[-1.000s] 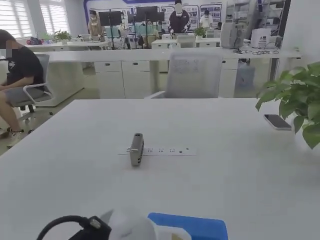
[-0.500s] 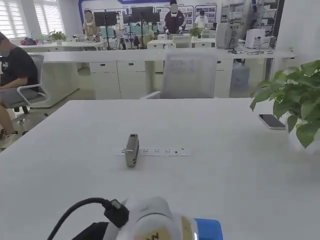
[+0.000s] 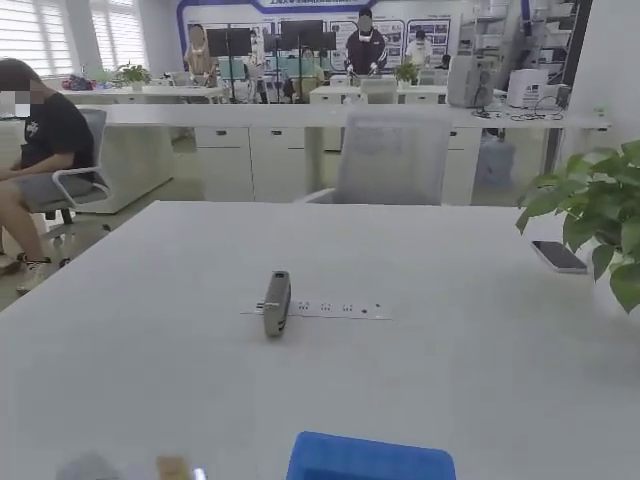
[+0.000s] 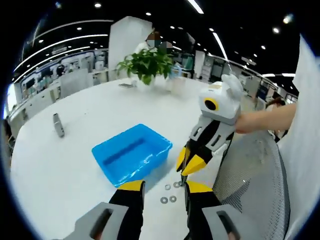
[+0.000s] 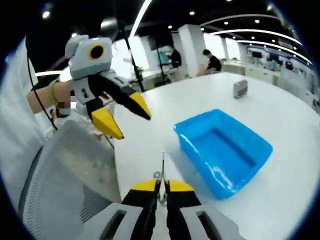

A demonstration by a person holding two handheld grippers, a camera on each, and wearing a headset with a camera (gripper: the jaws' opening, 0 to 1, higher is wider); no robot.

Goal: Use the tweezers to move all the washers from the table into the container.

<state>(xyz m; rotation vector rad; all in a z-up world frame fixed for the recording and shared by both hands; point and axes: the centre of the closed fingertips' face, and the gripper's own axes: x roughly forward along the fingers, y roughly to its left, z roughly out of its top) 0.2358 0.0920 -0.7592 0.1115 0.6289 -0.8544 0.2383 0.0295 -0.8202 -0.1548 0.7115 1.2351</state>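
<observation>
Right gripper (image 5: 161,185) clamped on tweezers (image 5: 163,165), tips down near washers (image 4: 172,198) at lower centre, poised for pick. Left gripper (image 4: 162,192) jaws apart, idle. Washers on table (image 4: 60,165) just beside blue container (image 4: 132,155).

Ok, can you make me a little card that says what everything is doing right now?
left tool: open, holding nothing
right tool: shut on the tweezers
washers: a few lying on the table, just beside the container
container: blue, looks empty inside
</observation>
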